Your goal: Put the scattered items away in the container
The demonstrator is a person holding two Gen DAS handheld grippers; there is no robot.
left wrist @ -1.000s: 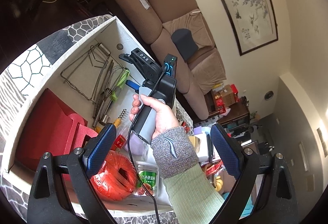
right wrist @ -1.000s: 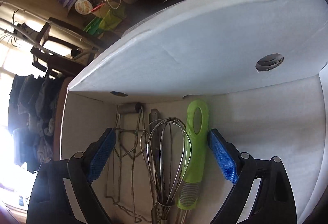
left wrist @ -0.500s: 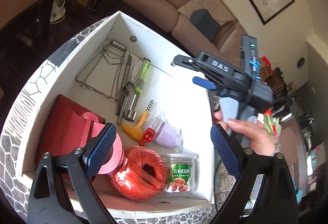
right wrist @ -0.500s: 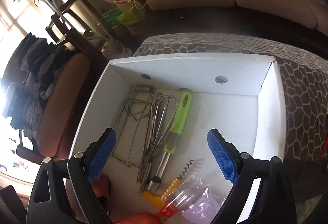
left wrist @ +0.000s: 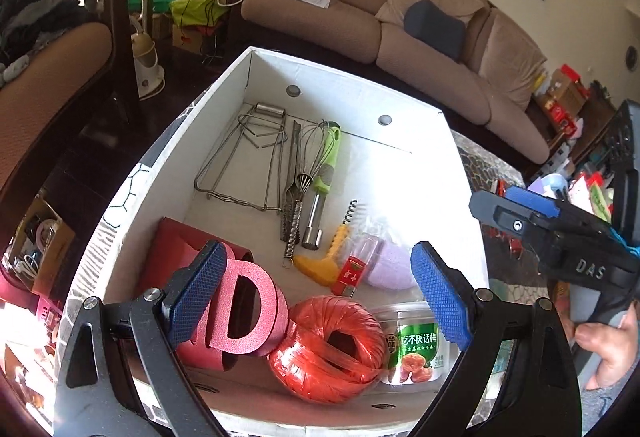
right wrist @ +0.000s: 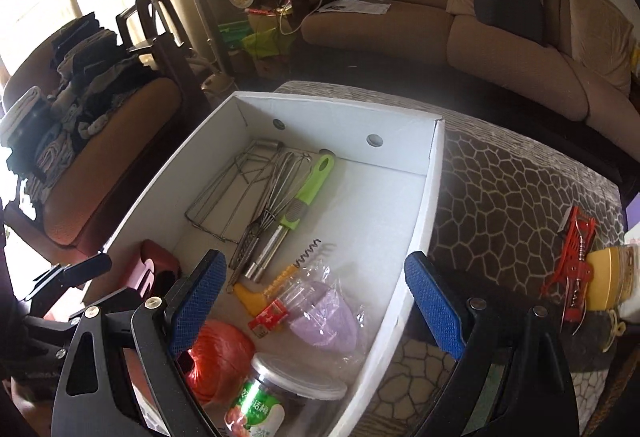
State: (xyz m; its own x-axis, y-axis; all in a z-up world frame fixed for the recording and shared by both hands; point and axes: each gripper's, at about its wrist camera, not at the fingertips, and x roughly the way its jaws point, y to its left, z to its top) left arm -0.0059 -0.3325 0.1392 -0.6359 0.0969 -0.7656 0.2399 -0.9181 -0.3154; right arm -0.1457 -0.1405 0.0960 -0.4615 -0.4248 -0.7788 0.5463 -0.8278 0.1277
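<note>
A white box sits on a patterned table. It holds a whisk, a green-handled corer, a wire rack, a yellow corkscrew, a purple item in clear wrap, a red twine roll, a snack jar and red letter shapes. My left gripper is open and empty above the box's near end. My right gripper is open and empty above the box's near right side; it shows in the left wrist view.
On the table right of the box lie a red plastic tool and a yellow-lidded jar. A brown sofa stands behind the table. A chair with piled clothes stands to the left.
My right gripper has pulled up and back out of the box, from close over the whisk to above the near end. My left gripper view has swung to centre on the box.
</note>
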